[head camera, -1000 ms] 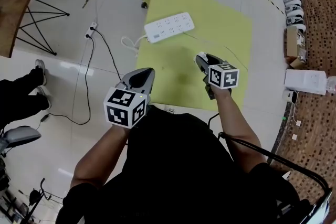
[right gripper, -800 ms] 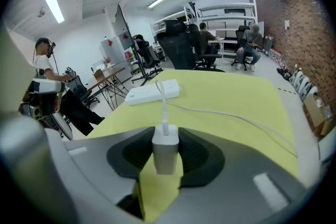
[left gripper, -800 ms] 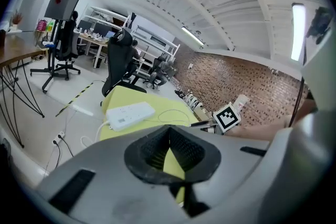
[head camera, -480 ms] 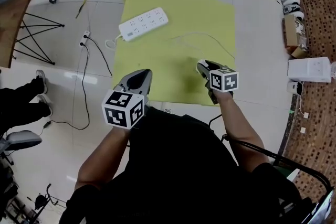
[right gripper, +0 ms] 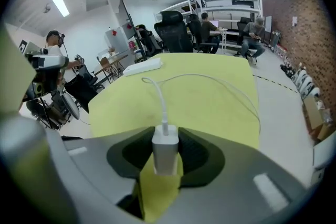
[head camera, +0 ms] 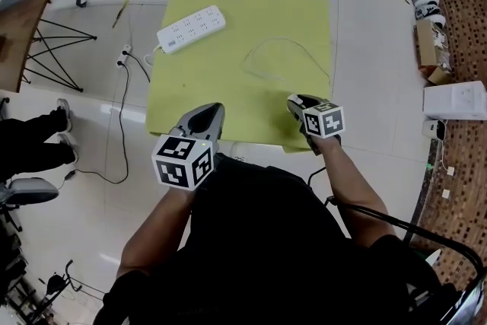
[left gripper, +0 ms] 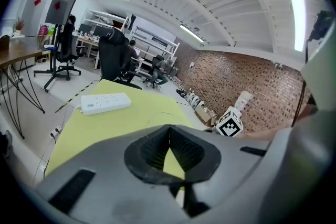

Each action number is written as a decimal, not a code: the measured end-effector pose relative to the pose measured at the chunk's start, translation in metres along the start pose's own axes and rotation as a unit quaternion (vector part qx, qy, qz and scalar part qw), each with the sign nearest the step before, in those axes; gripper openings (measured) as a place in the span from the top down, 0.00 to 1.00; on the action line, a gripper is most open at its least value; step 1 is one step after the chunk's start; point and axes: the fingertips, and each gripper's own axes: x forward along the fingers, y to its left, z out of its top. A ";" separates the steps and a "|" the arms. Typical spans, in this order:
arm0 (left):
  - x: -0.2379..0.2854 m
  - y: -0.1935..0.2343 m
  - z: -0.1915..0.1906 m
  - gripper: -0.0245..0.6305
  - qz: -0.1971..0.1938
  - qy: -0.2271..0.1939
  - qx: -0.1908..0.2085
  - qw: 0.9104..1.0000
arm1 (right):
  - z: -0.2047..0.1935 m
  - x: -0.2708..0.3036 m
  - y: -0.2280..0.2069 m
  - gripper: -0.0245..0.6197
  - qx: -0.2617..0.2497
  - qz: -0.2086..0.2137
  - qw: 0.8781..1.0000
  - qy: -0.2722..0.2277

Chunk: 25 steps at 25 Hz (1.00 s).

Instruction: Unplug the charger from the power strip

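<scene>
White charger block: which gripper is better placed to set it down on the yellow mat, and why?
Right. The right gripper is shut on the white charger block over the near edge of the yellow mat; the left gripper is closed and empty.

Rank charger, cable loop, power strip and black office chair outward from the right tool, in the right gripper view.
1. Charger, in the right tool.
2. Cable loop, on the yellow mat.
3. Power strip, far left.
4. Black office chair, beyond the mat.

Left claw (head camera: pixel 208 113) closed, right claw (head camera: pixel 297 102) clamping charger (right gripper: pixel 165 151).
</scene>
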 end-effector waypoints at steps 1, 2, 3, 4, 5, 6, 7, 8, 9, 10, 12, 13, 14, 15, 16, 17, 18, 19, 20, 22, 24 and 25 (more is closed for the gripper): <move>-0.002 -0.003 -0.002 0.96 0.005 -0.001 -0.002 1.000 | -0.002 0.000 -0.001 0.74 -0.003 0.003 1.000 -0.002; -0.005 -0.005 -0.005 0.96 0.011 -0.002 -0.003 1.000 | -0.002 0.000 -0.002 0.74 -0.005 0.007 1.000 -0.005; -0.008 -0.007 -0.007 0.96 0.017 -0.004 -0.004 1.000 | -0.001 0.001 -0.003 0.74 -0.006 0.010 1.000 -0.010; -0.011 -0.009 -0.009 0.95 0.023 -0.005 -0.005 1.000 | 0.000 0.001 -0.003 0.73 -0.008 0.013 1.000 -0.016; -0.015 -0.012 -0.010 0.96 0.029 -0.007 -0.006 1.000 | 0.003 0.001 -0.004 0.72 -0.009 0.016 1.000 -0.021; -0.018 -0.014 -0.012 0.96 0.036 -0.009 -0.007 0.999 | 0.005 0.001 -0.005 0.71 -0.010 0.018 0.999 -0.025; -0.023 -0.016 -0.013 0.96 0.043 -0.011 -0.008 0.999 | 0.007 0.001 -0.006 0.69 -0.012 0.020 0.999 -0.027; -0.027 -0.018 -0.015 0.96 0.051 -0.012 -0.009 0.999 | 0.008 0.001 -0.007 0.68 -0.012 0.022 0.999 -0.029; -0.031 -0.019 -0.017 0.96 0.058 -0.014 -0.011 0.998 | 0.010 0.000 -0.009 0.68 -0.013 0.024 0.999 -0.031; -0.036 -0.020 -0.019 0.96 0.065 -0.017 -0.014 0.998 | 0.011 -0.001 -0.010 0.68 -0.013 0.025 0.999 -0.034; -0.046 -0.022 -0.021 0.96 0.079 -0.021 -0.018 0.997 | 0.013 -0.005 -0.012 0.68 -0.012 0.027 0.999 -0.041; -0.052 -0.022 -0.022 0.96 0.085 -0.022 -0.020 0.996 | 0.015 -0.008 -0.013 0.68 -0.010 0.028 0.999 -0.045; -0.058 -0.023 -0.022 0.96 0.091 -0.023 -0.021 0.995 | 0.016 -0.011 -0.013 0.68 -0.009 0.029 0.998 -0.050; -0.064 -0.024 -0.023 0.96 0.096 -0.024 -0.021 0.995 | 0.017 -0.014 -0.012 0.69 -0.008 0.031 0.998 -0.056; -0.069 -0.024 -0.024 0.96 0.102 -0.025 -0.021 0.994 | 0.018 -0.017 -0.011 0.69 -0.007 0.033 0.997 -0.062; -0.074 -0.024 -0.024 0.96 0.107 -0.026 -0.020 0.994 | 0.019 -0.020 -0.009 0.70 -0.005 0.036 0.997 -0.070; -0.078 -0.023 -0.024 0.96 0.111 -0.027 -0.019 0.993 | 0.021 -0.024 -0.007 0.71 -0.002 0.039 0.996 -0.079; -0.081 -0.022 -0.024 0.96 0.115 -0.027 -0.018 0.993 | 0.023 -0.028 -0.004 0.72 0.002 0.042 0.995 -0.089; -0.084 -0.022 -0.023 0.95 0.119 -0.028 -0.015 0.992 | 0.025 -0.034 0.001 0.75 0.006 0.046 0.994 -0.101; -0.090 -0.024 -0.019 0.96 0.120 -0.032 -0.010 0.992 | 0.033 -0.048 0.014 0.85 0.016 0.057 0.990 -0.131; -0.097 -0.029 -0.014 0.95 0.115 -0.041 -0.006 0.993 | 0.044 -0.064 0.031 0.96 0.021 0.072 0.983 -0.165; -0.101 -0.030 -0.013 0.96 0.112 -0.045 -0.006 0.993 | 0.048 -0.073 0.041 0.96 0.023 0.081 0.980 -0.181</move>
